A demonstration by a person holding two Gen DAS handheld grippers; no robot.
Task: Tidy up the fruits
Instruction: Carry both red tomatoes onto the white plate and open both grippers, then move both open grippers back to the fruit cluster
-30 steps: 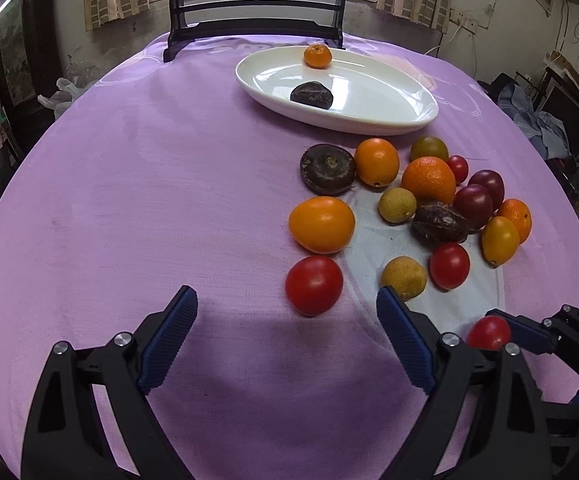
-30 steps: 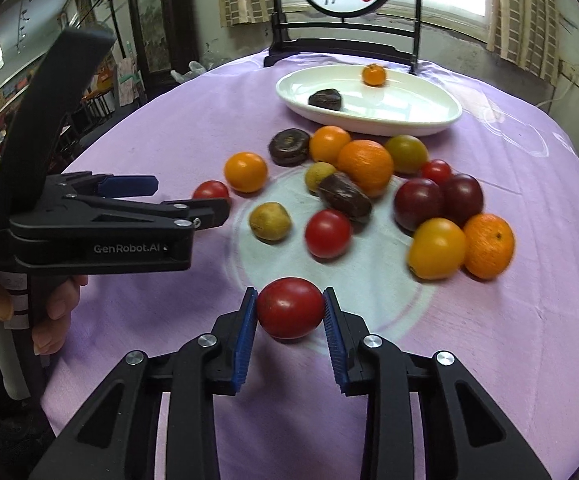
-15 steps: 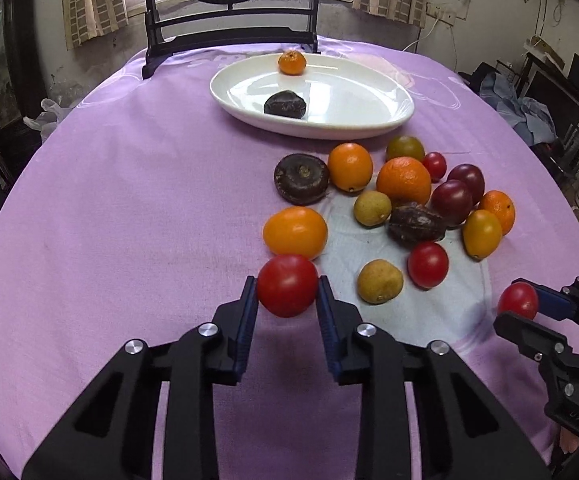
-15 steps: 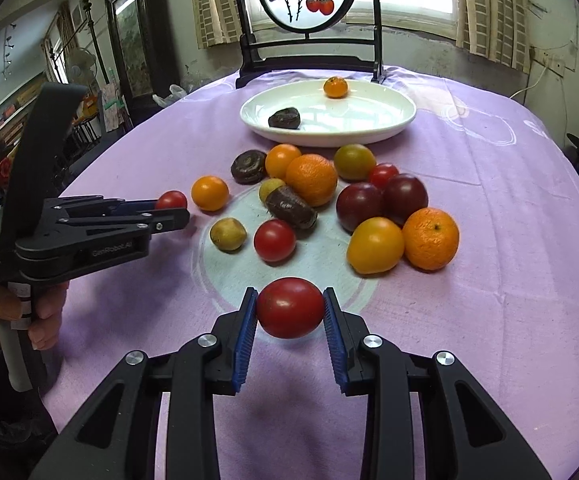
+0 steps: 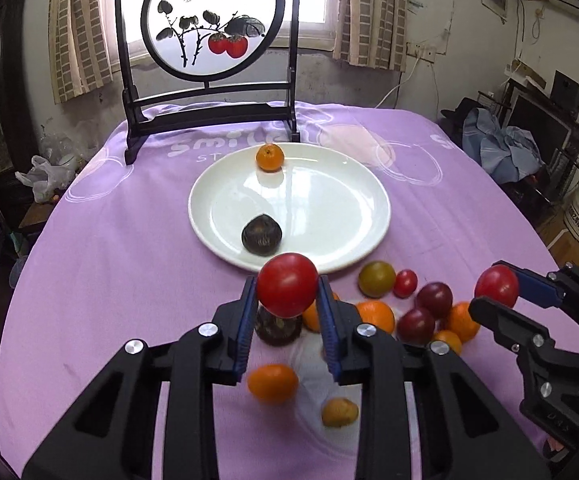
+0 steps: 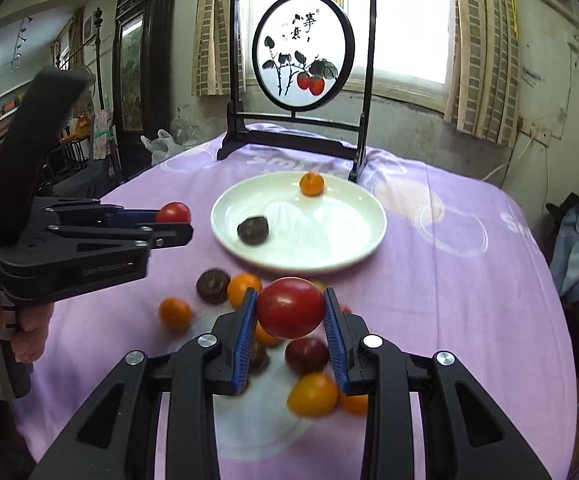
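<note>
Both black two-finger grippers, the left gripper (image 5: pixel 287 300) and the right gripper (image 6: pixel 289 312), each clamp a round red tomato above the purple tablecloth (image 5: pixel 109 264). Loose fruit below blurs behind their fingers. Only the right view shows the person's hand (image 6: pixel 21 320); the white oval plate (image 5: pixel 369 200) holds two fruits.

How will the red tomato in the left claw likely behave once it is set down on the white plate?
The red tomato is round and glossy, so it may roll on the smooth, shallow white plate. Its skin looks thin; the left claw, pinching its sides, could bruise it if squeezed harder.
</note>
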